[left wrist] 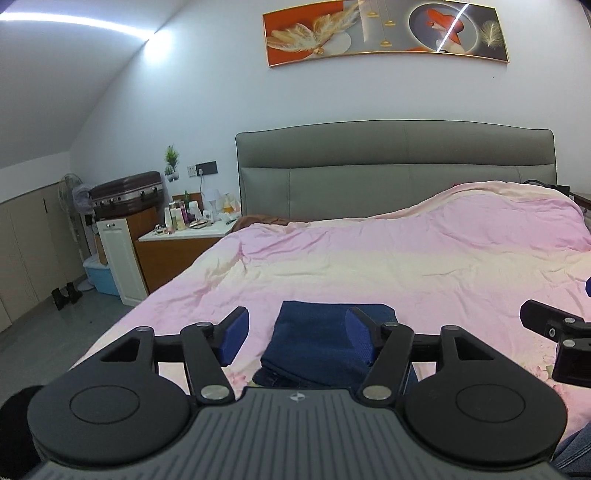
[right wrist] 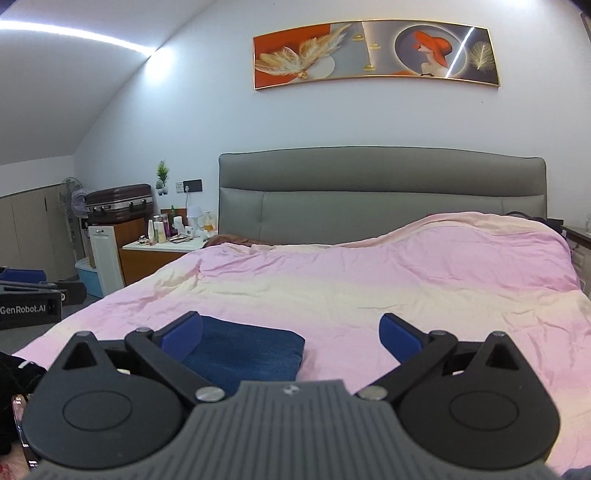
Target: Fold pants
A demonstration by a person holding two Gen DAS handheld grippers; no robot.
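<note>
**A:** Where are the pants right now?

**B:** The pants lie folded into a compact dark blue rectangle on the pink bedspread, near the foot of the bed and close in front of me. From my left wrist view they sit between the fingers of my left tool, with the right blue pad overlapping the bundle's right side. Whether that pad touches the cloth or hangs above it, I cannot tell.

**A:** Is your left tool holding them?

**B:** No. Its fingers are spread apart with a clear gap, and the left pad stands off the fabric over the bedspread. Nothing is pinched.

**A:** And the right one?

**B:** My right tool is spread even wider and grips nothing. In its own view the pants appear left of centre, partly behind the left blue pad, while the right pad is over bare bedspread. My left tool shows at that view's left edge, and my right tool peeks in at the right edge of the left view.

**A:** What else is around?

**B:** A grey padded headboard, a framed picture above it, and a cluttered nightstand at the left.
</note>
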